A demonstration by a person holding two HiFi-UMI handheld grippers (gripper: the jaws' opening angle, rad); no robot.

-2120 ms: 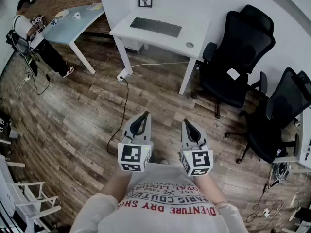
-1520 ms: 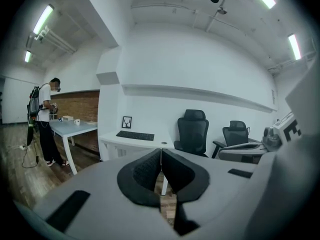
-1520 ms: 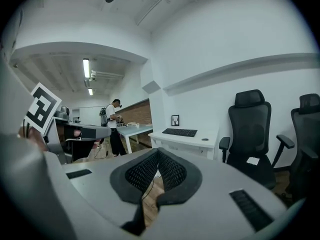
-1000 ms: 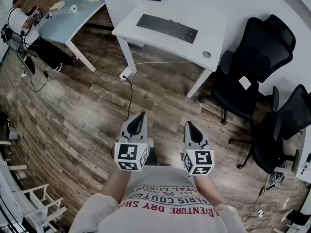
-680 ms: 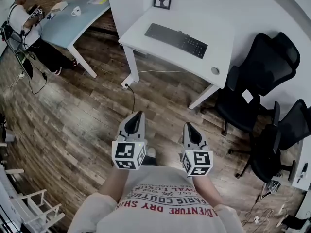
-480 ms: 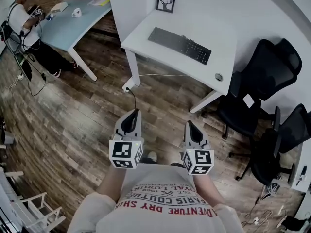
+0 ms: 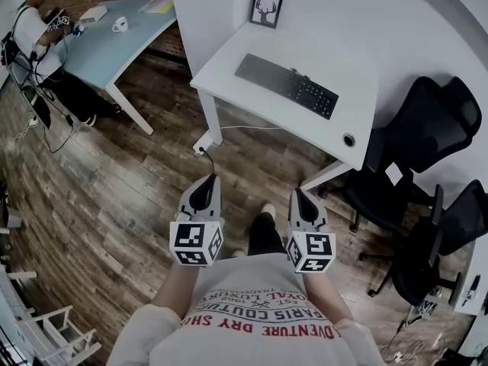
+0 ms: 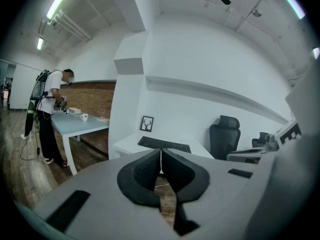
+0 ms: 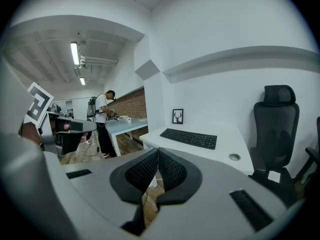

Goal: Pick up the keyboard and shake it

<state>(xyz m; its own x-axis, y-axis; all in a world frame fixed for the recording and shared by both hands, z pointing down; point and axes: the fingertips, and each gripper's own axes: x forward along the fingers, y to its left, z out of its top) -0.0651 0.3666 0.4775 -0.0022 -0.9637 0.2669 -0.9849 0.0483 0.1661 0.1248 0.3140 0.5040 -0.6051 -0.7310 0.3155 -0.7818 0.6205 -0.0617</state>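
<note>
A black keyboard (image 7: 287, 85) lies flat on a white desk (image 7: 358, 120) ahead of me; it also shows in the left gripper view (image 8: 164, 144) and the right gripper view (image 9: 188, 137). My left gripper (image 7: 208, 181) and right gripper (image 7: 299, 194) are held side by side over the wooden floor, well short of the desk. Both are shut with nothing between the jaws (image 8: 160, 151) (image 9: 157, 150). Nothing touches the keyboard.
A small framed deer picture (image 7: 266, 10) leans against the wall behind the keyboard. Black office chairs (image 7: 415, 139) stand right of the desk. A cable (image 7: 200, 152) runs on the floor by the desk leg. A person (image 7: 38, 33) stands at a blue-grey table (image 7: 107, 40) far left.
The desk and keyboard have come closer in the head view as I walk toward them. Both grippers stay shut and side by side.
</note>
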